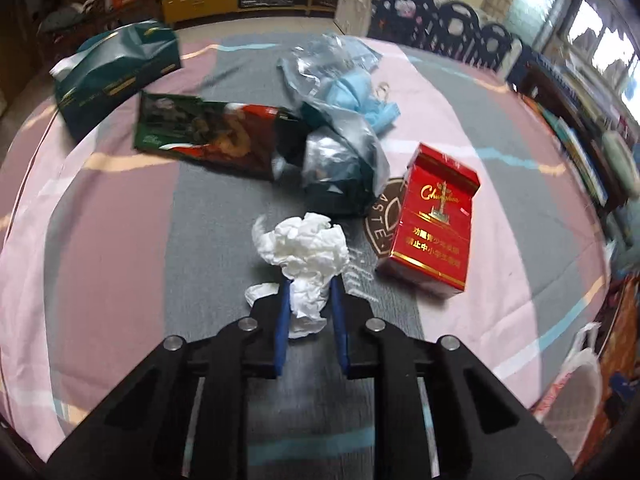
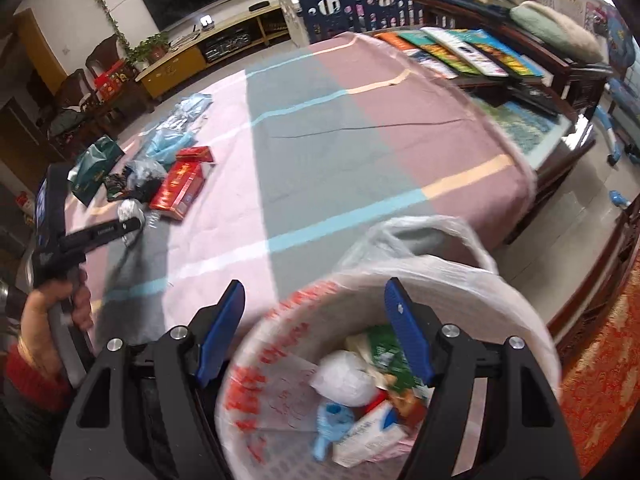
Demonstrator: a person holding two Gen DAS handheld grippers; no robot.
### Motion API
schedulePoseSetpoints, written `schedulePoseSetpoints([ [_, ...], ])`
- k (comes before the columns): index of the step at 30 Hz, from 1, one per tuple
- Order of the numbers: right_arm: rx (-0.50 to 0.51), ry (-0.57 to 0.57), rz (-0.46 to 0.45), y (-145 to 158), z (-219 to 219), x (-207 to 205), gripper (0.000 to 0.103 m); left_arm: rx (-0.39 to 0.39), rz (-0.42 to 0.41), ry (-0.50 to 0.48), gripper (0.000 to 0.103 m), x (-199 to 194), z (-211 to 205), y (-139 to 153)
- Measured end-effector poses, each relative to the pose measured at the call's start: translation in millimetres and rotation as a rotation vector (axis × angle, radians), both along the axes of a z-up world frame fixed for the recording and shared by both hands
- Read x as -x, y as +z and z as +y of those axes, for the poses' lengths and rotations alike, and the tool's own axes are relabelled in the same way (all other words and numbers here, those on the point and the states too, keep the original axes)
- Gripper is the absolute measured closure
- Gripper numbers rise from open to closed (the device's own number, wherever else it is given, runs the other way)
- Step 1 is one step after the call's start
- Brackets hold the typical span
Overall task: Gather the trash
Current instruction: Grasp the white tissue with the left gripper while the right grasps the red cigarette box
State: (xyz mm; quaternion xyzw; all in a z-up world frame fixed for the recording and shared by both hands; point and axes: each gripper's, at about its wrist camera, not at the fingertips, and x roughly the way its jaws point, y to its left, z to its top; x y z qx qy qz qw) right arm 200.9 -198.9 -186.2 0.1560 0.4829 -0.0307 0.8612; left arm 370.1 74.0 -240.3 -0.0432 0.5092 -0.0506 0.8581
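Note:
My left gripper (image 1: pixel 310 282) is shut on a crumpled white tissue (image 1: pixel 308 248), which sits low over the striped tablecloth (image 1: pixel 120 240). Just beyond it lie crinkled plastic wrappers (image 1: pixel 340 148), a red and green snack bag (image 1: pixel 208 132), blue disposable items (image 1: pixel 360 92) and a red cigarette box (image 1: pixel 434 216). My right gripper (image 2: pixel 315 286) is open above the mouth of a white plastic trash bag (image 2: pixel 460 280), which holds several pieces of trash. In the right wrist view the left gripper (image 2: pixel 128 224) and the hand (image 2: pixel 76 296) holding it show at the far left.
A dark green tissue pack (image 1: pixel 116 72) lies at the back left and a round brown coaster (image 1: pixel 386 216) lies under the red box. A bench with books (image 2: pixel 460 52) runs beyond the table's right edge. A blue playpen fence (image 2: pixel 360 4) stands behind.

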Motion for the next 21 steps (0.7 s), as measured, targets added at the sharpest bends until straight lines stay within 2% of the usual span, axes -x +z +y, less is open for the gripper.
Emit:
schedulePoseSetpoints([
  [2,-0.047,0.005,0.002,-1.7,16.3,-25.7,0.032,0.057,-0.023,0.041,0.084,20.0,14.0,9.8],
  [6,-0.105,0.07,-0.003,-7.5,65.9,-82.4,0.02,0.226,-0.028,0.126,0.084,75.6,38.2,19.2],
  [8,-0.068,0.136,0.018,-13.1,96.5,-111.5,0.02,0.267,-0.019,0.178,0.084,100.6,47.4,20.4],
  [10,0.001,0.151,0.027,-19.2,124.5,-139.4,0.02,0.242,-0.01,0.173,0.084,120.8,48.5,24.3],
  [13,0.074,0.136,0.063,-34.1,151.9,-175.6,0.02,0.177,-0.077,0.141,0.084,139.7,47.2,32.5],
  [15,0.132,0.094,0.1,-47.1,162.6,-193.5,0.02,0.221,-0.074,0.139,0.083,142.1,51.3,28.7],
  [18,0.179,0.079,0.144,-61.7,168.7,-202.2,0.02,0.247,-0.035,0.154,0.083,139.6,57.7,20.8],
  [19,0.193,0.097,0.14,-63.4,171.5,-201.4,0.023,0.253,-0.021,0.159,0.083,137.7,58.9,18.5],
  [20,0.205,0.126,0.133,-63.9,173.1,-198.5,0.035,0.256,-0.014,0.166,0.083,134.6,59.5,16.3],
  [21,0.22,0.152,0.129,-63.8,175.1,-195.2,0.039,0.262,-0.009,0.169,0.083,132.9,60.4,15.2],
])
